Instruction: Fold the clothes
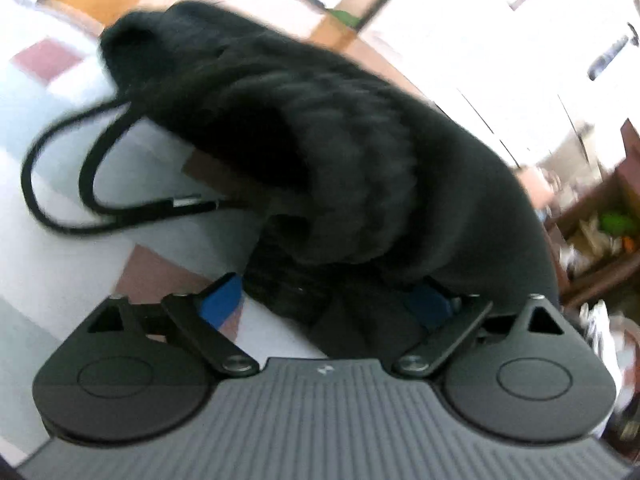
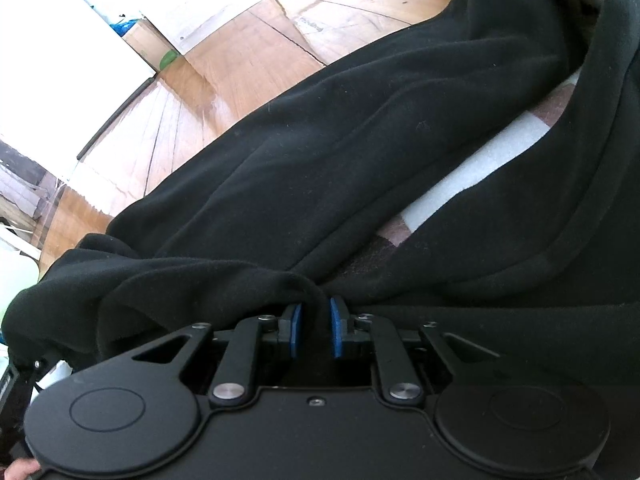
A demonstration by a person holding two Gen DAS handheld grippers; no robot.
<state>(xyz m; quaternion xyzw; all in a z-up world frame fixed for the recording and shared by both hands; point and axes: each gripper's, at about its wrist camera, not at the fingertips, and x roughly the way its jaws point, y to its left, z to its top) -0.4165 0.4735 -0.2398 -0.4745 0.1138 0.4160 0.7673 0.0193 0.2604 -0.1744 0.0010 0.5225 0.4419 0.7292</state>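
Tools at work: our right tool (image 2: 316, 330), tipped downward, pinches a fold of the black hoodie (image 2: 360, 168); our left tool (image 1: 324, 300) gapes wide over its cords (image 1: 60, 184).

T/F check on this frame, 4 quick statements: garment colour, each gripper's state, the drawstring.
1. The garment is black. True.
2. The right gripper stands wide open with nothing between its pads. False: its blue pads are close together, pinching a fold of the black fabric.
3. The left gripper has its jaws spread wide. True: the blue pads sit far apart, and cloth lies between them without being pinched.
4. The drawstring is white. False: it is black, looped on the checked surface beside the garment.
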